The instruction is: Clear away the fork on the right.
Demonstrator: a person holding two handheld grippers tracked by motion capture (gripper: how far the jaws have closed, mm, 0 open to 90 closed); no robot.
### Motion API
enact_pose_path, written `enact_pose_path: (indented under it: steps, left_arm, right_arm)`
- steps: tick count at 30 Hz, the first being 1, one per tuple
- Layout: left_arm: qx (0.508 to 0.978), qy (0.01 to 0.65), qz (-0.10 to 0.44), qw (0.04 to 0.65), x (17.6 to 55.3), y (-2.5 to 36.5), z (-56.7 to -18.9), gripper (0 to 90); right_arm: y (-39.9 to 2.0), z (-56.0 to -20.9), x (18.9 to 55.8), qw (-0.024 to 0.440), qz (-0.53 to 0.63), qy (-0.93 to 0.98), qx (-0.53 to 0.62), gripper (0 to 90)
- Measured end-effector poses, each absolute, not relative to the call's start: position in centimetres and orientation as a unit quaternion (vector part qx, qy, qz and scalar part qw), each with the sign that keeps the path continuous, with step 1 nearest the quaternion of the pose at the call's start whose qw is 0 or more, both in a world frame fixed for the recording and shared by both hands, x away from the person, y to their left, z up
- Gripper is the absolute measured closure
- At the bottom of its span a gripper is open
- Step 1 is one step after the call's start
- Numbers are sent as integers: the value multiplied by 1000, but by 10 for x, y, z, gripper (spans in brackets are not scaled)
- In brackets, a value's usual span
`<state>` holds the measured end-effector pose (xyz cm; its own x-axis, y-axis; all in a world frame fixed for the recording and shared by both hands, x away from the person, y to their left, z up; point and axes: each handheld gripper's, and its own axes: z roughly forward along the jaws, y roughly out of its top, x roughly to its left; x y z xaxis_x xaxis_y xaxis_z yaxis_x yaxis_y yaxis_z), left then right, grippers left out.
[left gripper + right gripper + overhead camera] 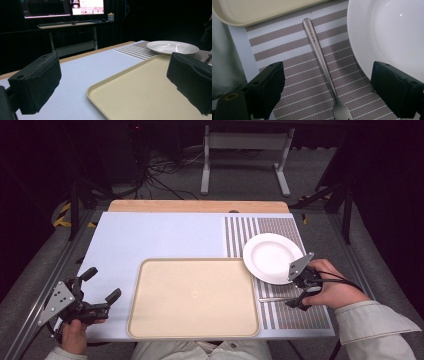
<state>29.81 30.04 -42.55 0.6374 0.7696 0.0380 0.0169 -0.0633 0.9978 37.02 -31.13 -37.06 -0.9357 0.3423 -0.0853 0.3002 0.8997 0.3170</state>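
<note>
A pale blue table point(165, 235) carries a big beige tray point(194, 297) near the person, with a striped brown mat point(295, 312) beside it and a white plate point(273, 258) resting on the mat's far part. A metal fork point(322, 58) lies on the mat between tray and plate, untouched. The right gripper point(329, 87) hangs over the fork with jaws spread wide either side of its handle, while the left gripper point(100, 287) sits by the tray's left edge, jaws apart and holding nothing.

Lab-like recording room: dark curtained walls, monitors point(62, 7) on desk point(75, 24), floor cables point(160, 170), metal-framed table point(165, 235).
</note>
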Motion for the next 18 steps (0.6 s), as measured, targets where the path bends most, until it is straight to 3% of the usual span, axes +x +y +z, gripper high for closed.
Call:
enact_pose_path:
  steps: [18]
  left_arm:
    - [662, 296, 306, 616, 298, 300, -425, 2]
  right_arm:
    - [-320, -393, 375, 24, 82, 983, 165, 158]
